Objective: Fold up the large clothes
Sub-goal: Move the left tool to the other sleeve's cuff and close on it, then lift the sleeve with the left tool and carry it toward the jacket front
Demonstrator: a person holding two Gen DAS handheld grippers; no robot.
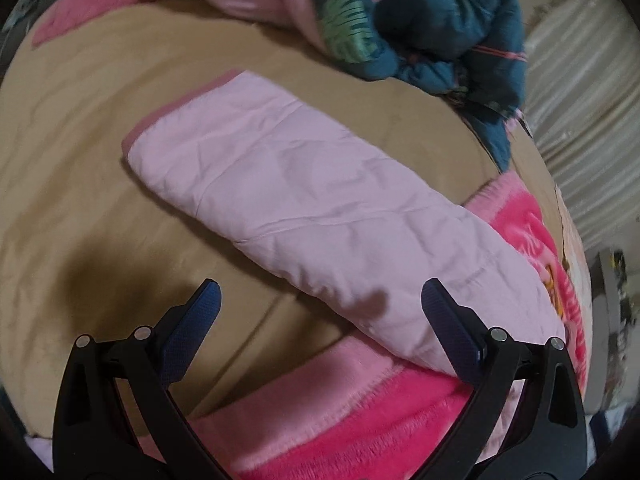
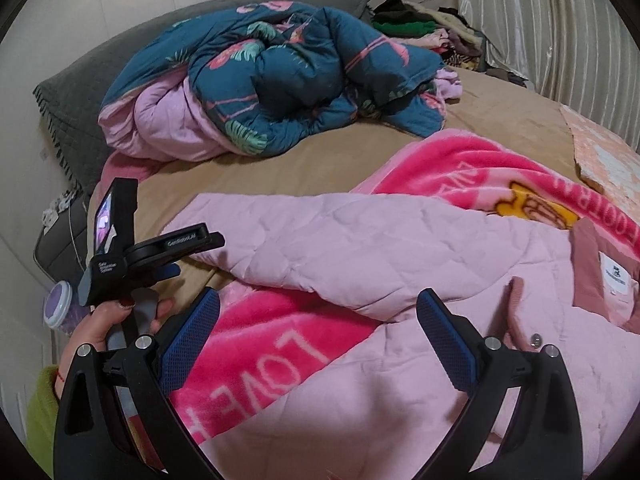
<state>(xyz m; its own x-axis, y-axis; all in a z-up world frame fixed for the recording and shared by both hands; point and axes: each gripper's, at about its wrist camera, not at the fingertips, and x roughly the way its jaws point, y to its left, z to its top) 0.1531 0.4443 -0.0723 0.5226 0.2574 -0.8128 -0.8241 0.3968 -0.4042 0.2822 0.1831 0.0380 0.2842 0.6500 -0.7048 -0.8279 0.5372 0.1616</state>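
While both hover open, left gripper [image 1: 320, 300] above pink jacket [image 1: 312, 200] sleeve.

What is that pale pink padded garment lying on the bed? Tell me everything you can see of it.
The pale pink garment looks like a quilted, padded jacket of soft, wrinkled cloth. One long sleeve stretches flat across the tan bedsheet, ending in a darker pink cuff. Near the collar a white label sits on a dusty-pink lining, with a snap button close by. It lies unfolded, partly over a bright pink fleece blanket. Both grippers hover open above it, not holding it.
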